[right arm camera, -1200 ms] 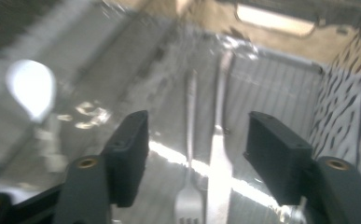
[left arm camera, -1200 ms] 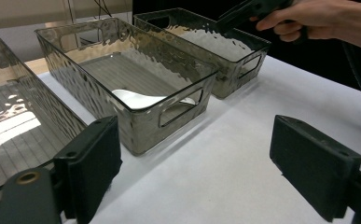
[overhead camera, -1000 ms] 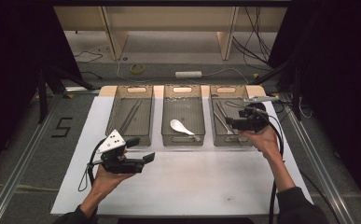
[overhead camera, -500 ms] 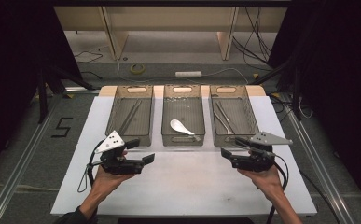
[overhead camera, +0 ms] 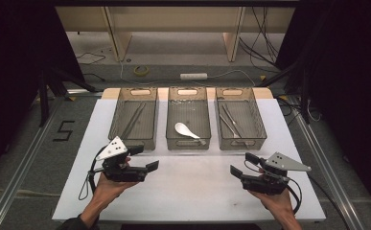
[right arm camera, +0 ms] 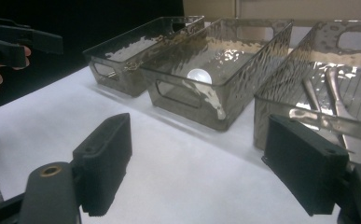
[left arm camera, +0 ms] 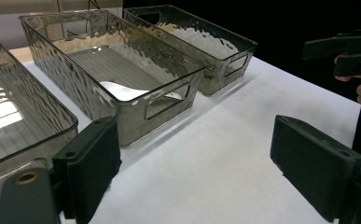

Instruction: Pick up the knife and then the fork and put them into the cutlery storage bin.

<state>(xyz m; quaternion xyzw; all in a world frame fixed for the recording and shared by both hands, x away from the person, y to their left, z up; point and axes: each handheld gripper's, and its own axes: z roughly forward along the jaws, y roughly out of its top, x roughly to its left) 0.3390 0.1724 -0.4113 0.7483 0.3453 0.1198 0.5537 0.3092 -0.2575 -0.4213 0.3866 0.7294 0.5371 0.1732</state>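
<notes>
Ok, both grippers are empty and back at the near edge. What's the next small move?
Probably just hold both where they are. The left gripper and right gripper are open over the bare white mat, which has nothing loose on it. The spoon lies in the middle bin, with utensils already in the outer bins. Sorting looks finished.

"5" on the floor (overhead camera: 64, 130)

Lab: white table (overhead camera: 192, 191), floor cables (overhead camera: 212, 76), dark curtains (overhead camera: 346, 72).
</notes>
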